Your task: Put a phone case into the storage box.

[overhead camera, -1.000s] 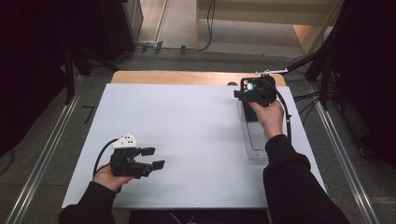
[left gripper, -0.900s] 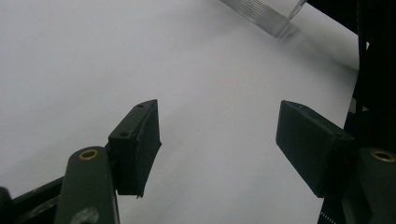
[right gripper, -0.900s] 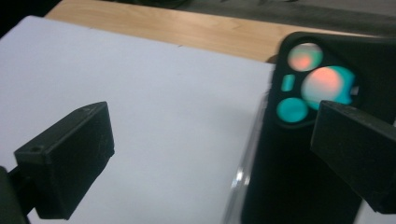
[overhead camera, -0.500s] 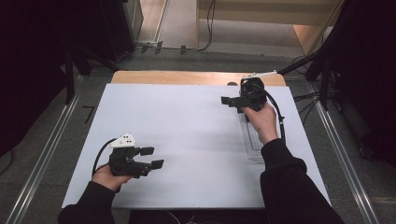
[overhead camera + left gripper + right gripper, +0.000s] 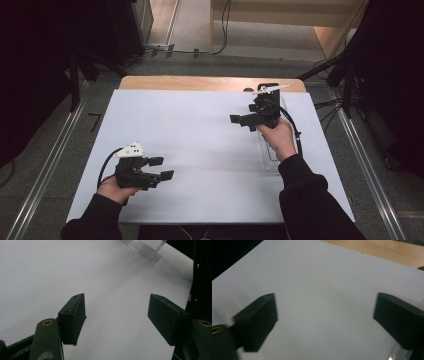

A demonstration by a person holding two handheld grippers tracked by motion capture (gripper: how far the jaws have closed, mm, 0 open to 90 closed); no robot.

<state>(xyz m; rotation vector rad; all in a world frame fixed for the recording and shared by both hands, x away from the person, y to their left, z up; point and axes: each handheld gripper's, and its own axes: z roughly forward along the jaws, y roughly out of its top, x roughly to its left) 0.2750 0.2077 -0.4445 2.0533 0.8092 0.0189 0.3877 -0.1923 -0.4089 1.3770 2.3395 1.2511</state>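
Observation:
My left gripper (image 5: pixel 163 168) rests low over the near left part of the white board (image 5: pixel 200 125), held by a hand in a dark sleeve. Its jaws stand apart with bare board between them (image 5: pixel 117 315). At the far right my right gripper (image 5: pixel 239 121) points left, just off the left side of a clear plastic tray (image 5: pixel 270 156). Its jaws have just been closing a little, but they remain wide apart with nothing between them (image 5: pixel 324 312). The right hand partly covers the tray.
A bare wooden strip (image 5: pixel 200 83) runs along the board's far edge and shows again as wood (image 5: pixel 382 250). The tray's ribbed end (image 5: pixel 142 246) lies far off from the left gripper. Metal rails and dark stands flank the table.
The right gripper has moved left, from above the clear tray out over the white board. The left gripper has stayed put.

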